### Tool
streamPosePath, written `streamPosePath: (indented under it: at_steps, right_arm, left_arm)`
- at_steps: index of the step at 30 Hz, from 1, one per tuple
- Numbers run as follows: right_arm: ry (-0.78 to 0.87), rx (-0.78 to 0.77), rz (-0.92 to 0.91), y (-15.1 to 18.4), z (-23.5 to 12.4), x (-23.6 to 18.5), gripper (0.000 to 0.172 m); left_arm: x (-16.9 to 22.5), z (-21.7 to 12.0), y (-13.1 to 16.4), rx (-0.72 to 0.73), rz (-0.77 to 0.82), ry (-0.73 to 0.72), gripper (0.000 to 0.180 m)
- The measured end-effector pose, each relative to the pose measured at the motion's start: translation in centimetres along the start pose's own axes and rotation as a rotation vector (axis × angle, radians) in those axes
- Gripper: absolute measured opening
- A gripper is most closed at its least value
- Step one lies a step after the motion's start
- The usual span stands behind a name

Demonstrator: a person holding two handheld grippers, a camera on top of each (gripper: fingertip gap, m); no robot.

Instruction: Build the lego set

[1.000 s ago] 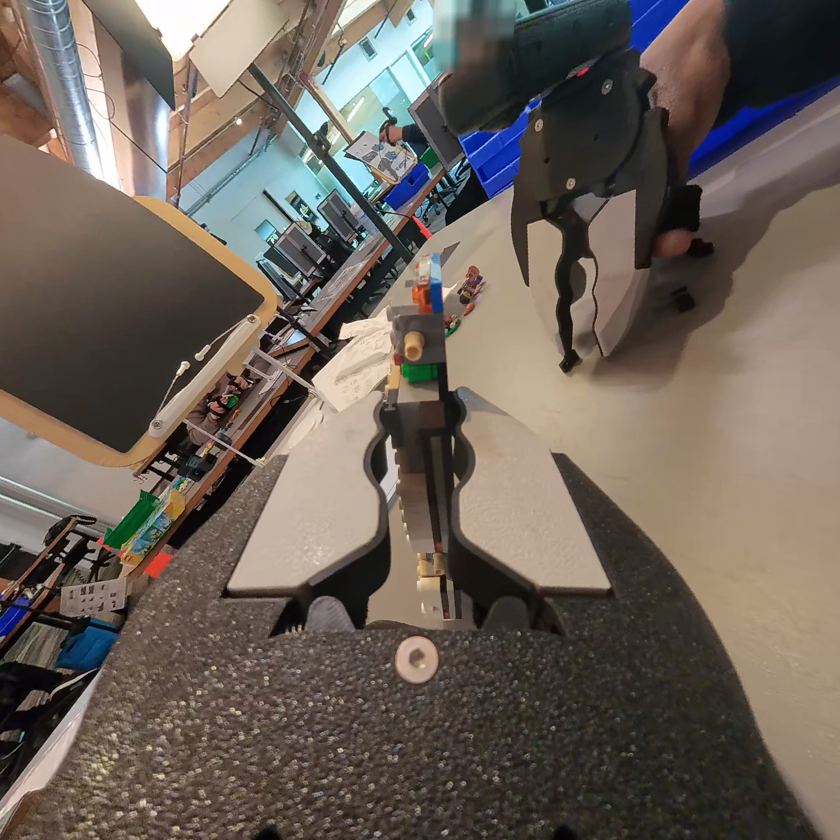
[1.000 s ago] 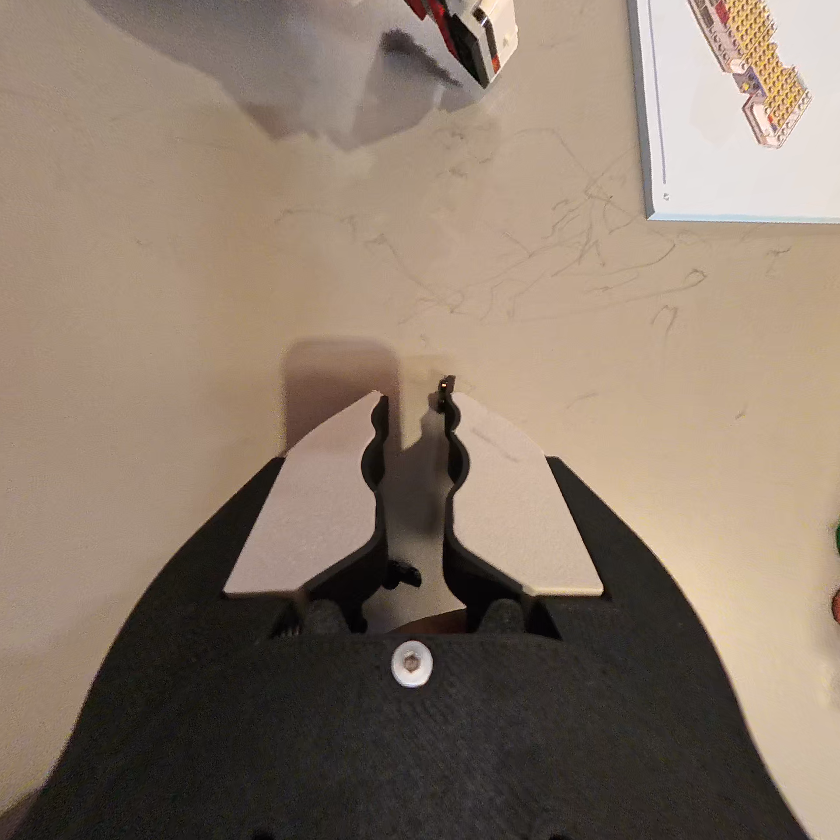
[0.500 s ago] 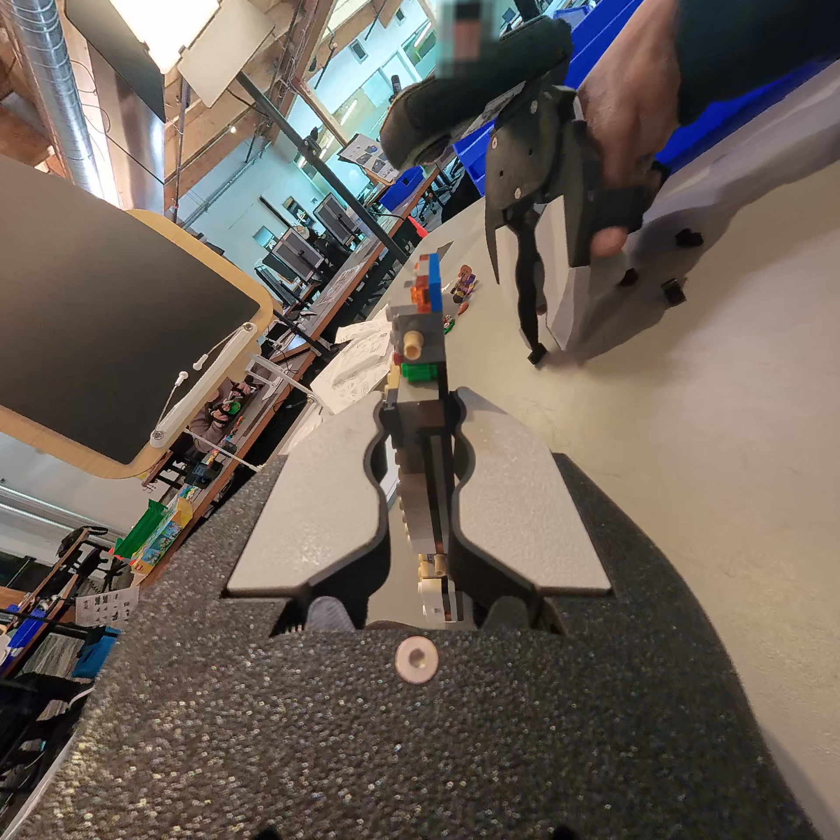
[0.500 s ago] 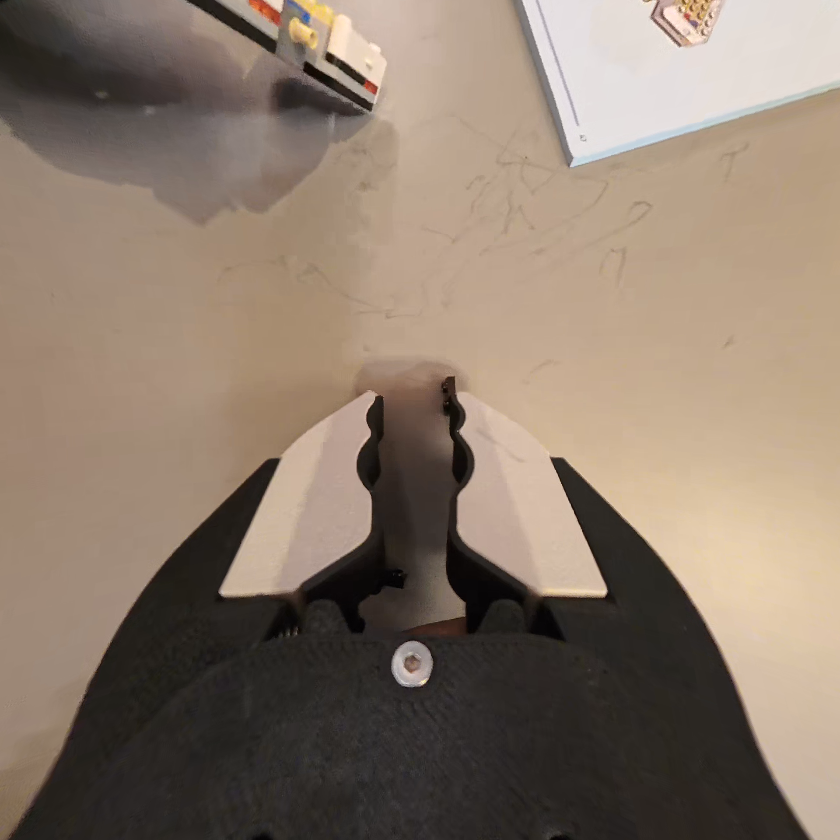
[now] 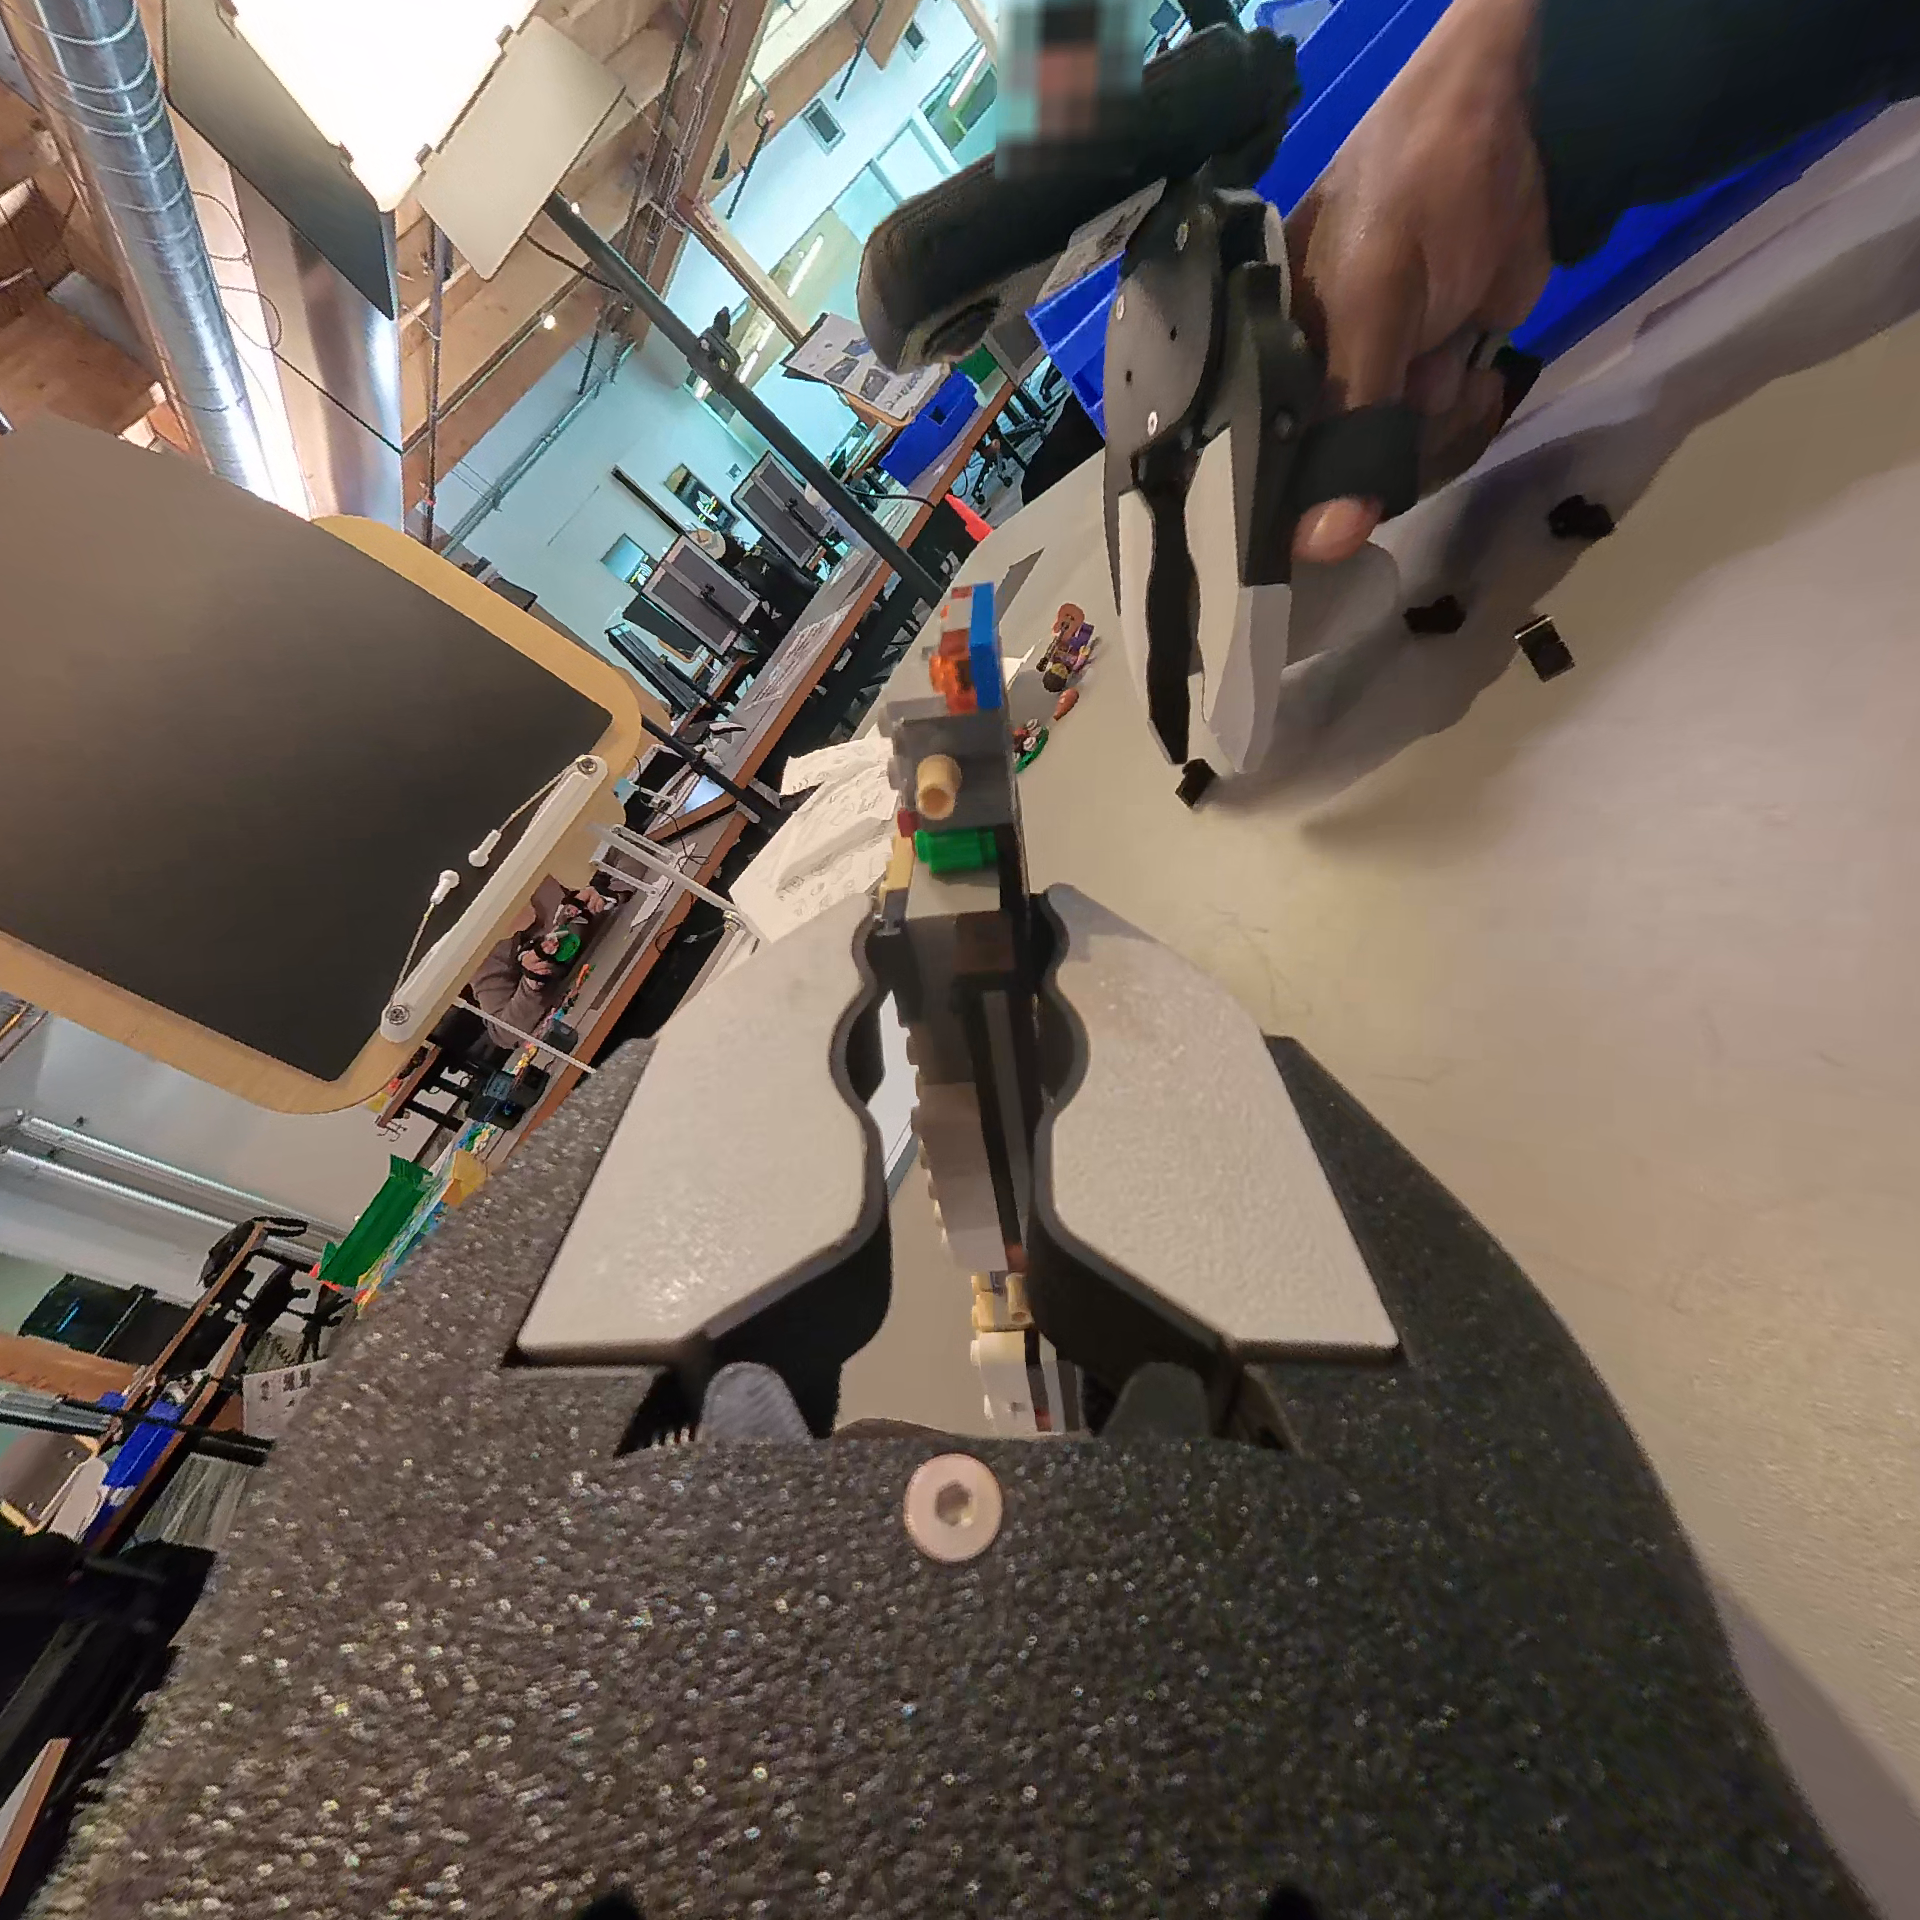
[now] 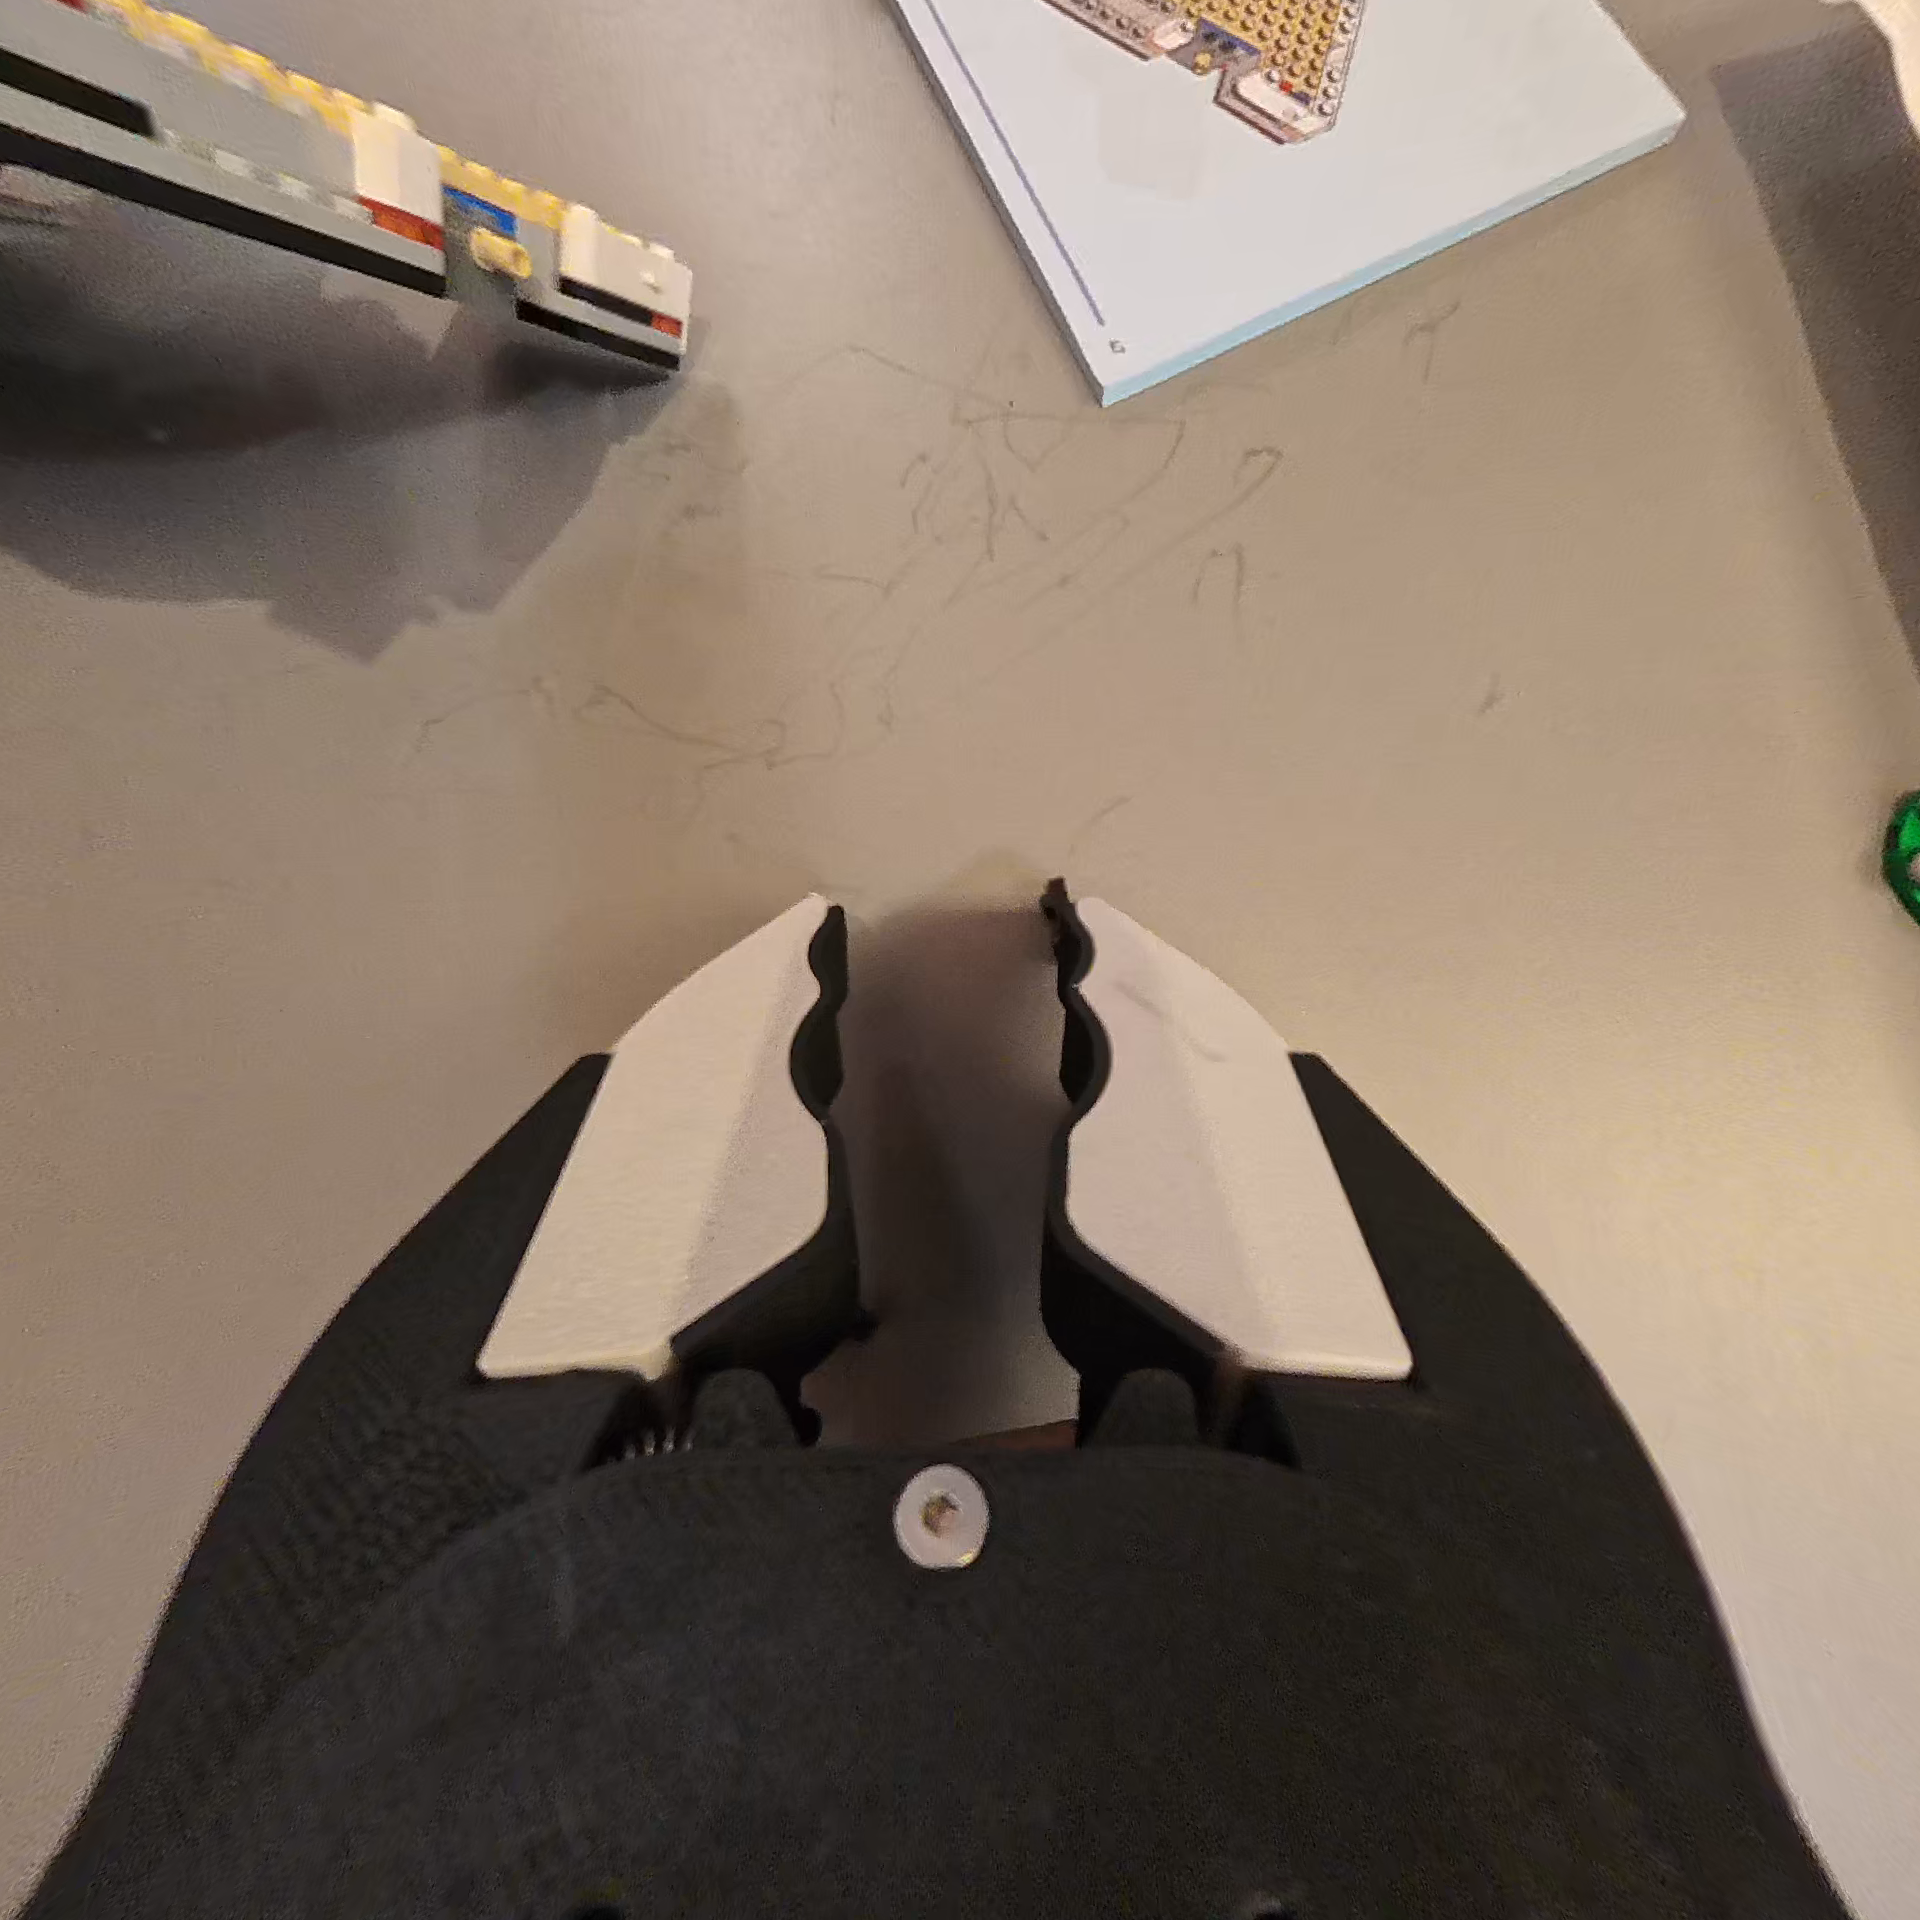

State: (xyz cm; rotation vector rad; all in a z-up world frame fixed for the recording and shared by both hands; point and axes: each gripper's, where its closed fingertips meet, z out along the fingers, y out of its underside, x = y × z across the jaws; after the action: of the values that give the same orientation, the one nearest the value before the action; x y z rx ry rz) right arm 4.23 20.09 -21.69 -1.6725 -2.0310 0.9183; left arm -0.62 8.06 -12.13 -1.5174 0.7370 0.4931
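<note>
My left gripper (image 5: pixel 961 925) is shut on a long brick model (image 5: pixel 956 790) of grey and black plates with a green piece, a tan peg and orange and blue parts at its far end. Both pads press its sides, and it is held off the table. The model also shows in the right wrist view (image 6: pixel 416 229) at the upper left. My right gripper (image 6: pixel 943 909) is open just above the bare table (image 6: pixel 1351 727), with nothing between its fingers. A tiny black bit (image 6: pixel 1055 904) sits at its right fingertip. A hand (image 5: pixel 1423 229) holds this gripper (image 5: pixel 1205 753) right of the model's far end.
A pale blue instruction booklet (image 6: pixel 1299 187) lies ahead on the right. A green piece (image 6: pixel 1907 852) is at the right edge. A small figure (image 5: pixel 1070 649), loose black pieces (image 5: pixel 1548 655) and papers (image 5: pixel 831 821) lie on the table; blue bins (image 5: pixel 1351 135) stand behind. My hands' fingertips stand some 15 cm from each other.
My right gripper's jaws have opened wider, and it has moved, bringing the model and booklet further into its view. The left gripper has kept its hold on the model.
</note>
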Motion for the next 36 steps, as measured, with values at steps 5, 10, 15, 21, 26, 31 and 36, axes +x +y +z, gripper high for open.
streamPosePath:
  at_steps: [5,10,15,21,26,31,36]
  right_arm:
    - [0.057,-0.016,-0.039,0.2,0.0,0.3,0.041]
    - [0.077,-0.038,-0.058,0.3,0.2,0.4,0.041]
    - [0.106,-0.1,-0.07,0.9,0.9,1.1,0.044]
    - [0.098,-0.097,-0.073,0.9,0.9,1.0,0.044]
    - [0.136,-0.081,-0.107,0.8,0.2,1.4,0.04]
    - [0.136,-0.074,-0.094,0.7,0.3,1.7,0.037]
    - [0.142,-0.09,-0.085,0.6,0.9,1.8,0.03]
  left_arm:
    - [0.1,0.1,0.0,-0.001,0.004,0.004,0.026]
    - [0.1,0.1,-0.1,-0.002,0.01,0.002,0.026]
    - [0.1,0.1,-0.1,0.001,0.009,0.001,0.026]
    - [0.0,0.0,-0.1,0.001,0.018,-0.005,0.026]
    - [0.1,0.0,0.1,-0.004,0.031,-0.005,0.026]
    - [0.1,0.0,0.4,-0.018,0.071,-0.022,0.026]
    - [0.3,0.1,0.9,-0.046,0.153,-0.047,0.026]
